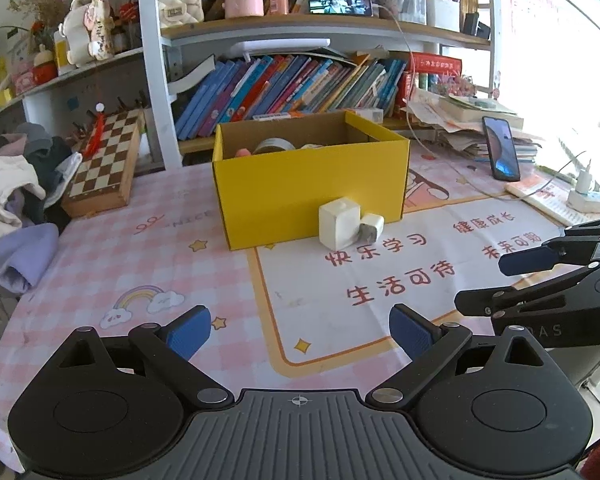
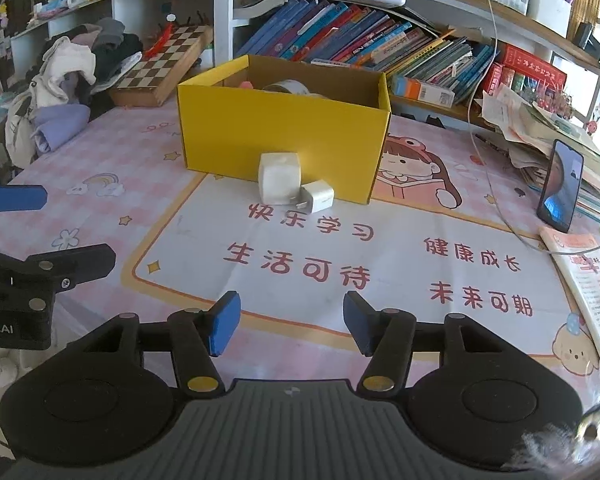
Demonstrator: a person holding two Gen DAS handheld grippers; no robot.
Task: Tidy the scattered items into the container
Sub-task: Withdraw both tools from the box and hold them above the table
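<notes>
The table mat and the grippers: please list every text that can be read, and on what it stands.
"快乐学习", "健康成长", "生活可待", "未来可期": red, on the table mat.
"NICE": faint, on the mat's pink check part.
"oot.AI", cut off: on the left gripper, in the right wrist view.
"AS", cut off: on the right gripper, in the left wrist view.
Book spines, red box: too small to read.

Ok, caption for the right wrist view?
Open right gripper faces two white charger cubes before a yellow cardboard box.
</notes>
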